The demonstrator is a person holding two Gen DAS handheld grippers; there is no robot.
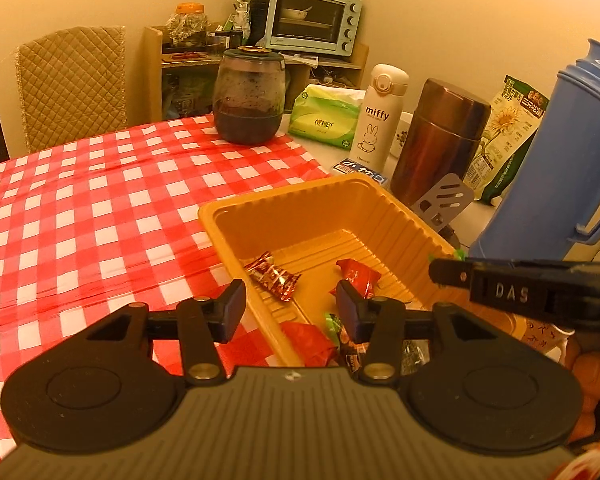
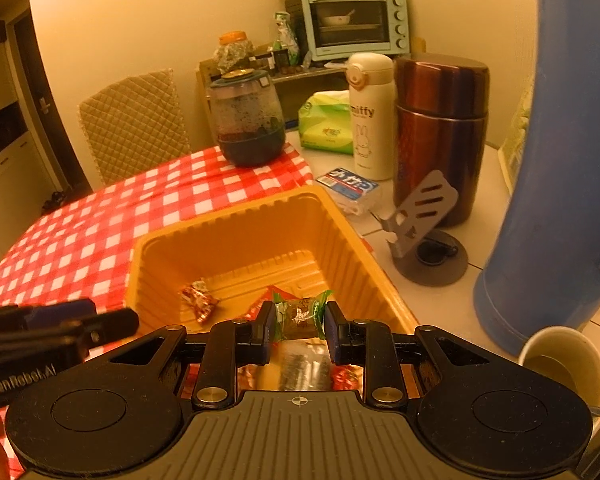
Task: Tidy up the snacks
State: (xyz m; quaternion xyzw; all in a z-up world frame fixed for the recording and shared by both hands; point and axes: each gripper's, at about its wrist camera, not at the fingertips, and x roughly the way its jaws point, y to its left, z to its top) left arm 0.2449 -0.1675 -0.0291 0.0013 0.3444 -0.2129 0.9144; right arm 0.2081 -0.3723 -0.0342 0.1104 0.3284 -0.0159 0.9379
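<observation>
The right gripper hangs over the near end of the orange tray, its jaws closed tight on a green-wrapped candy pinched between the two pads; the candy sits above the tray floor, not resting on it; the left gripper hovers at the tray's near left rim, its jaws partly apart with nothing gripped between them; one finger stands outside the tray over the red checked cloth, the other over the inside; in the tray lie a shiny brown-and-red wrapped sweet on the ribbed floor toward the left, a red wrapped sweet near the middle, and further red and green wrappers at the near end, partly hidden behind the gripper bodies; the tray rests on the bench, straddling the edge of the cloth; beyond it stand a dark glass jar, a white bottle marked miffy, a brown metal flask, a grey phone stand and a tall blue jug; a paper cup stands at the near right, just beside the jug
</observation>
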